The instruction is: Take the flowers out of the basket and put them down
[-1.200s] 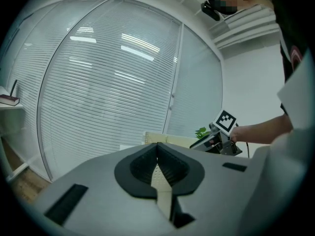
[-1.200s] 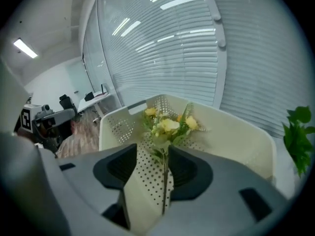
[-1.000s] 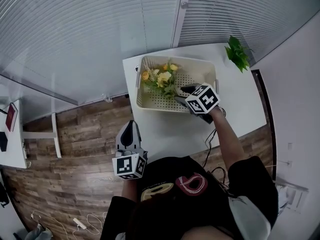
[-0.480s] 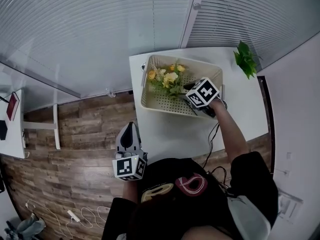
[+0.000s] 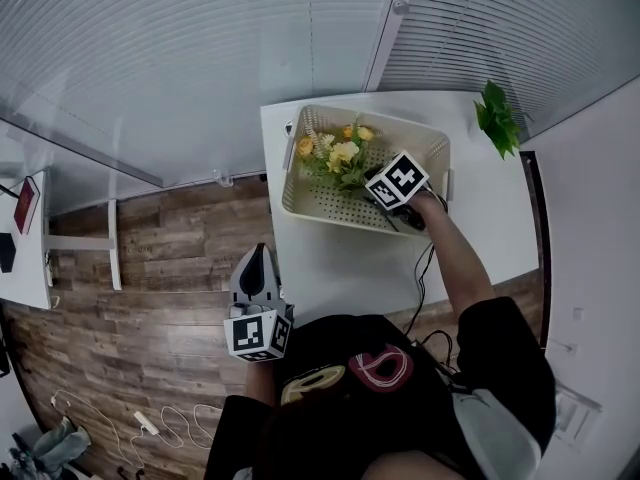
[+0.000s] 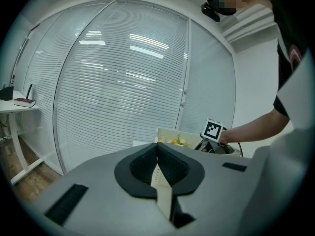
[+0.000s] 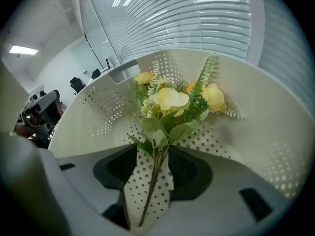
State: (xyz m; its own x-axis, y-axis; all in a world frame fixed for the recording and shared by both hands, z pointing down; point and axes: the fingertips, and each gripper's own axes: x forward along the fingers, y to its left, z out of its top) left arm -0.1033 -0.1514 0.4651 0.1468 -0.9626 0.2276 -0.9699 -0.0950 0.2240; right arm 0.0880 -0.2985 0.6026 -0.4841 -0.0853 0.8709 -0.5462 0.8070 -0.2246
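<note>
- Flowers (image 5: pixel 335 156), a small bunch with yellow and orange heads and green leaves, lie inside the basket (image 5: pixel 425 143), toward its left half in the head view, heads pointing to the far left corner.
- The cream, perforated basket stands on the white table (image 5: pixel 330 258), close to the table's far edge by the blinds.
- The right hand-held gripper (image 5: pixel 364 178) reaches steeply down into the basket at the stem end of the bunch, and its marker cube sits over the basket's middle.
- In the right gripper view, the right hand-held gripper (image 7: pixel 153 154) has its jaws spread. The dark stems run down the gap between them, and dotted basket floor shows on both sides of the stems, so the pads are not pressing on them.
- From that view the flower heads (image 7: pixel 170 102) rest against the basket's floor and its far wall (image 7: pixel 98 112).
- The left hand-held gripper (image 5: pixel 258 255) is held off the table's near left side, over the wooden floor (image 5: pixel 150 318), well apart from the basket.
- In its own view the left hand-held gripper (image 6: pixel 157 149) has its jaws pressed together at the tips with nothing between them. It points roughly level, toward the blinds.
- A green leafy plant (image 5: pixel 497 116) sits at the table's far right corner, apart from the basket.
</note>
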